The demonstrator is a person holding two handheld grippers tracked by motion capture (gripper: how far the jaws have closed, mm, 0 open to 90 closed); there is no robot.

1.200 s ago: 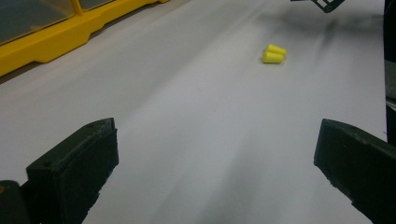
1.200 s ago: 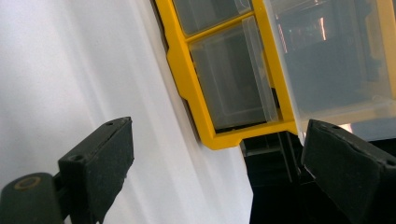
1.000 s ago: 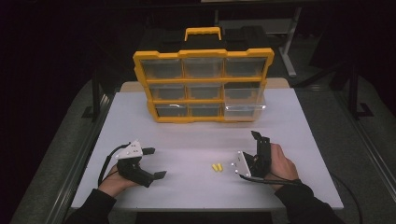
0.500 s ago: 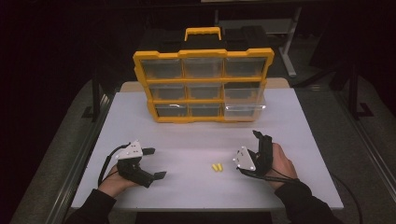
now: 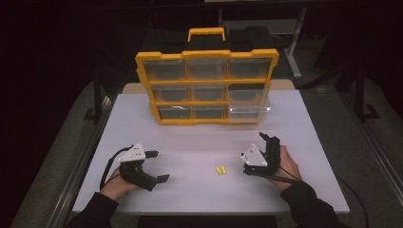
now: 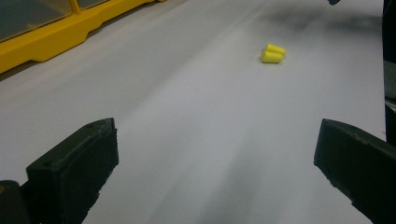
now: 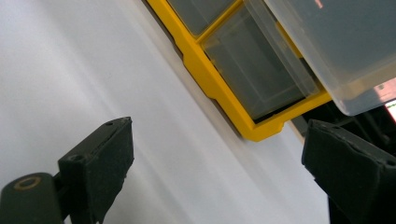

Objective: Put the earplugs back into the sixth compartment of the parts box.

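Note:
Two small yellow earplugs lie side by side on the white table, between my two grippers; in the left gripper view the earplugs are ahead and to the right. My left gripper rests low at the front left, open and empty, pointing right; its own view shows both jaws wide apart. My right gripper sits right of the earplugs, rolled on its side, pointing at the yellow organizer. It is open and holds nothing.
The organizer stands at the back centre with clear drawers and a top handle. Its bottom right drawer is pulled out a little; that drawer is close ahead of the right gripper. The table edge runs near both forearms.
The right gripper has shifted slightly right, away from the earplugs, and turned more toward the organizer. The left gripper and the earplugs have not moved.

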